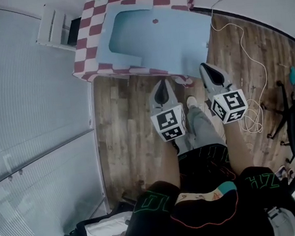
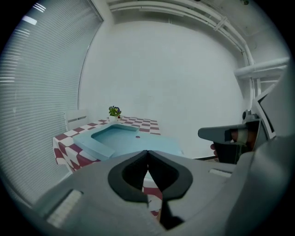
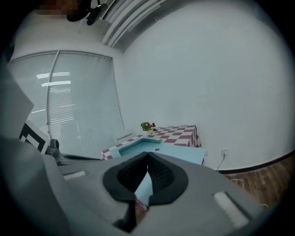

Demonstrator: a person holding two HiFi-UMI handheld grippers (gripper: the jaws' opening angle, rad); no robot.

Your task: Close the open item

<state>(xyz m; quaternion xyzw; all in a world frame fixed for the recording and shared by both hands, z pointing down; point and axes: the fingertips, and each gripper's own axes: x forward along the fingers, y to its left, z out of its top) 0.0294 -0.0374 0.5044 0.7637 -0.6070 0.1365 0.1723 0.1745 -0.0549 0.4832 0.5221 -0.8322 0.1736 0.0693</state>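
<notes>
Wood floor (image 1: 127,127), checkered table (image 1: 90,32) ahead with light-blue item (image 1: 150,37) lying open on it; left gripper (image 1: 161,85) and right gripper (image 1: 206,69) near it, both pressed together, empty.

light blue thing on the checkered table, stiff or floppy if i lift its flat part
Probably stiff: the flat part of the light blue item keeps straight edges and seems to overhang the checkered tablecloth without sagging. Likely light for its size: it looks thin. A push may slide it on that cloth.
</notes>
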